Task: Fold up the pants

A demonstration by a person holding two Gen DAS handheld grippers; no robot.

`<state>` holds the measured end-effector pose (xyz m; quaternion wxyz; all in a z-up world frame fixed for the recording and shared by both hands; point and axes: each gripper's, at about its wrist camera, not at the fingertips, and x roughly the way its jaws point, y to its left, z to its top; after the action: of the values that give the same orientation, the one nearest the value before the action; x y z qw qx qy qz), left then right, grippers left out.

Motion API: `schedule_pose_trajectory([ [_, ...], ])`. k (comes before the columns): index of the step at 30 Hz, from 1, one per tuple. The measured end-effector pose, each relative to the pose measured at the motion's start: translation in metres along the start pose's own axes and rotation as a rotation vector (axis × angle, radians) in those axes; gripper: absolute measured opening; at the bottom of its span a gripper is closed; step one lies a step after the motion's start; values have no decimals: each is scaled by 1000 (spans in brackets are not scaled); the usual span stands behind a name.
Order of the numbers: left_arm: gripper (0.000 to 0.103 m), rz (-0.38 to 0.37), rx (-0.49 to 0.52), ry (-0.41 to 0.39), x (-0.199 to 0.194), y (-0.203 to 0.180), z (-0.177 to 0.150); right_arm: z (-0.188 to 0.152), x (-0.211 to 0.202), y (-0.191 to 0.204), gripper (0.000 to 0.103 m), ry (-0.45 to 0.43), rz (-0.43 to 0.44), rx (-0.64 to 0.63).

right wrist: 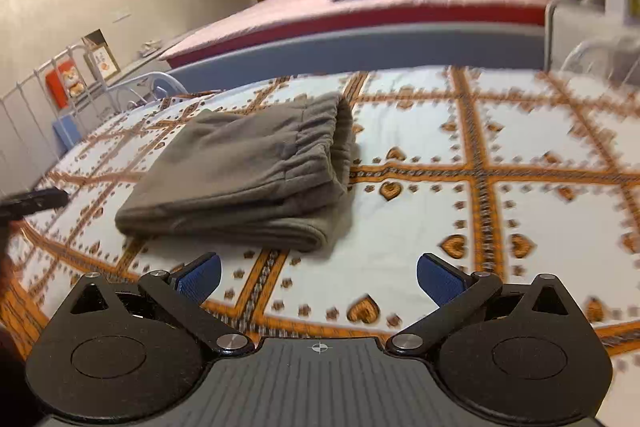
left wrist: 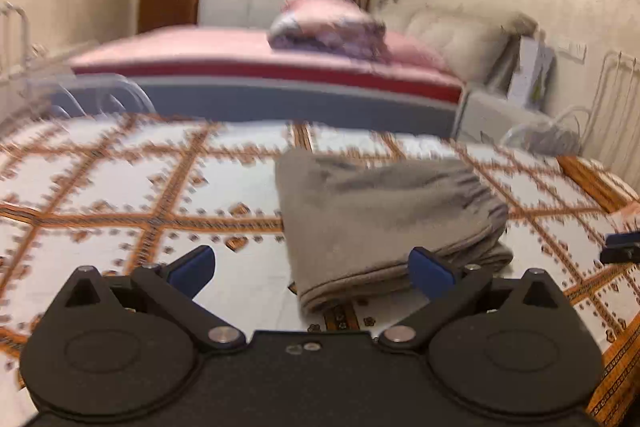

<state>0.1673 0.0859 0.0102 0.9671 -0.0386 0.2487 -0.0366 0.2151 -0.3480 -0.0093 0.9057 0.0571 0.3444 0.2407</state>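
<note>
The folded grey fleece pants [right wrist: 240, 179] lie on the white bed cover with orange heart grid [right wrist: 440, 155] (open room all around), both left gripper [left wrist: 312, 269] and right gripper [right wrist: 319, 277] jaws spread wide, empty.

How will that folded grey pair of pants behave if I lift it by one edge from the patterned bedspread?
The grey pants look like soft fleece, so they would probably droop and unfold rather than hold shape. The stacked layers and gathered waistband suggest a thick but light bundle. Pushed, it would likely bunch up on the bedspread rather than slide cleanly.
</note>
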Motion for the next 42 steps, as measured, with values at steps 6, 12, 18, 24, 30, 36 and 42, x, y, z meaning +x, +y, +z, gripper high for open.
schedule_pose_trajectory([
  [6,97,-7,33,-64,-53,-32,-27,-30,-58,18,103,-146,-114,-48],
  [12,97,-17,70,-57,-88,-62,-53,-54,-86,33,103,-204,-110,26],
  [18,97,14,49,-75,-124,-81,-83,-95,-106,82,103,-192,-73,-15],
  [24,97,-20,41,-91,-126,-93,-90,-117,-116,111,103,-216,-96,-96],
  [30,97,-17,38,-112,-121,-101,-91,-113,-105,112,103,-203,-90,-108],
  [36,97,-31,43,-105,-121,-104,-94,-114,-103,120,103,-210,-80,-141],
  [42,97,-39,48,-102,-122,-106,-95,-115,-103,119,103,-209,-77,-138],
])
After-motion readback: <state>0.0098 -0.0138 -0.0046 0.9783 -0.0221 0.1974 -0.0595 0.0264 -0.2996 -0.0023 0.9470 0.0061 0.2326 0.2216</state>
